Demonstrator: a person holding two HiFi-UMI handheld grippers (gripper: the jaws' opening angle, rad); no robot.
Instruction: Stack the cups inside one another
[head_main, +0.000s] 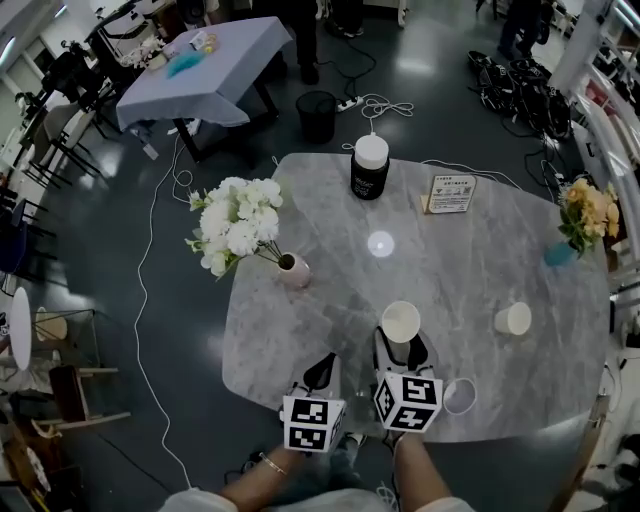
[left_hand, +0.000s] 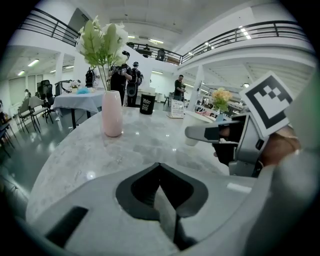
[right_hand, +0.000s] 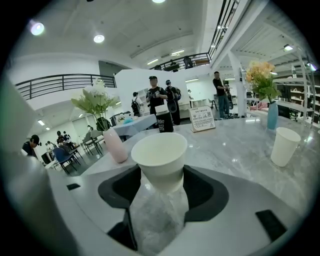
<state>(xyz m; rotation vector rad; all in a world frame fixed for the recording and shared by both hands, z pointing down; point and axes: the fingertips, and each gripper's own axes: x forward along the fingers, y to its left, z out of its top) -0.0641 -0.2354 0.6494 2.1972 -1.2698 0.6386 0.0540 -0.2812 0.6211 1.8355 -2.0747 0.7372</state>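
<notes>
A white paper cup (head_main: 400, 322) stands upright near the table's front edge, and my right gripper (head_main: 402, 346) is shut on its lower part. In the right gripper view this cup (right_hand: 159, 159) fills the space between the jaws. A second white cup (head_main: 513, 318) stands alone to the right, also visible in the right gripper view (right_hand: 285, 146). A round cup-like rim (head_main: 459, 396) lies by the front edge, right of my right gripper. My left gripper (head_main: 322, 368) hovers left of the held cup; its jaws (left_hand: 160, 192) meet with nothing between them.
On the marble table (head_main: 320, 250) a pink vase (head_main: 294, 270) of white flowers stands at the left. A black canister (head_main: 369, 167) and a sign card (head_main: 450, 194) stand at the back, a blue vase (head_main: 560, 253) with flowers at the right edge.
</notes>
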